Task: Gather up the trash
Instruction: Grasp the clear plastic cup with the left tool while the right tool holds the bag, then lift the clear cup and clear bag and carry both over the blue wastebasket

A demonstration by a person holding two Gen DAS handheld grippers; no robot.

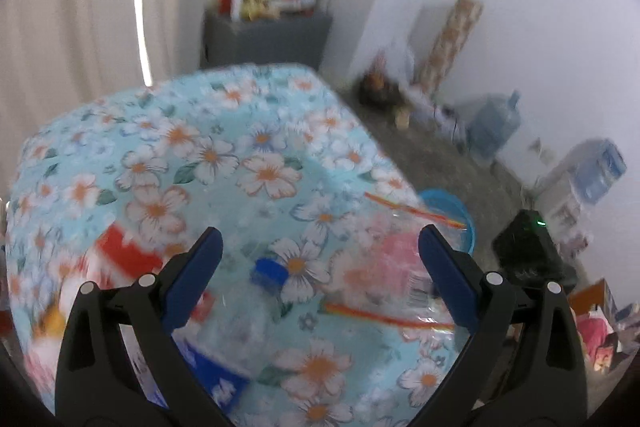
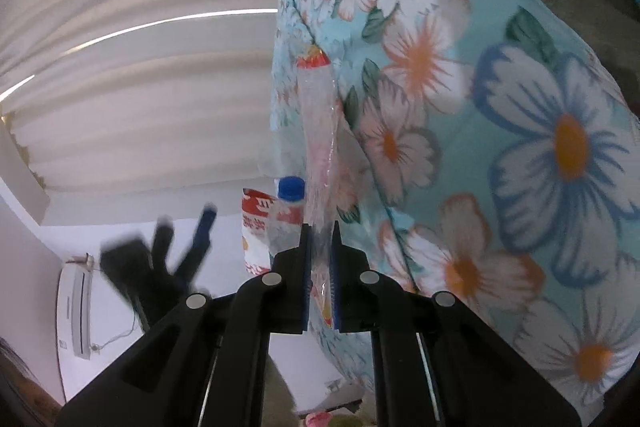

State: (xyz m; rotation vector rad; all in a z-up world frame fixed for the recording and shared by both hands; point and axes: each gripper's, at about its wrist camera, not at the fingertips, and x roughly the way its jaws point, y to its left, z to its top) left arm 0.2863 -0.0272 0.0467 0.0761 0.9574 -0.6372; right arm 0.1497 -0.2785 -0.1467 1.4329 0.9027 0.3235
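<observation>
Right gripper point(image 2: 320, 263) clamped on clear bag point(image 2: 320, 131); left gripper point(image 1: 320, 267) apart, empty. Risk: thin film slipping; bottle point(image 2: 286, 211) toppling.

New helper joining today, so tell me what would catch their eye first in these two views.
The floral tablecloth, turquoise with white and orange flowers, fills both views. In the right wrist view, the right gripper is shut on a clear plastic bag with a red strip at its far end. In the left wrist view, the left gripper is open above a blue-capped bottle.
</observation>
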